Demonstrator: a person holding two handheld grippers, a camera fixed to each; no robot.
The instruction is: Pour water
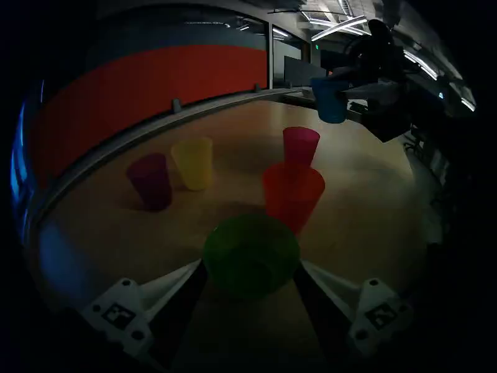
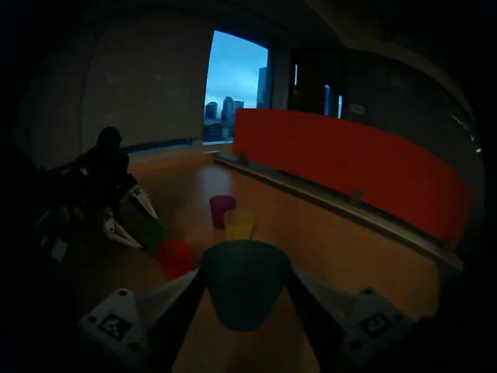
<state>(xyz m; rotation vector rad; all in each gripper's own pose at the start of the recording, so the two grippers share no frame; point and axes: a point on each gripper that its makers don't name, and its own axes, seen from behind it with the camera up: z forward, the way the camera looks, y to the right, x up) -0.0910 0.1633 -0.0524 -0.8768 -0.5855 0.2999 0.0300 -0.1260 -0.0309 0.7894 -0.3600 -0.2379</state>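
Observation:
My left gripper (image 1: 251,266) is shut on a green cup (image 1: 251,252), held low over the wooden table (image 1: 373,205). Just beyond it stand an orange-red cup (image 1: 292,193) and a pink cup (image 1: 300,145). A yellow cup (image 1: 194,163) and a purple cup (image 1: 150,180) stand to the left. My right gripper (image 2: 243,276) is shut on a blue cup (image 2: 243,286). In the left gripper view that blue cup (image 1: 329,102) hangs upright above the table's far side. The right gripper view shows the left gripper (image 2: 144,225) with the green cup (image 2: 152,236) beside the red cup (image 2: 174,256). Too dark to see water.
A long red partition (image 1: 155,87) on a grey rail runs along the table's far edge. A window (image 2: 233,87) lies beyond. A person's dark shape (image 2: 105,168) is behind the left gripper. Bare table spreads to the right of the cups (image 2: 348,261).

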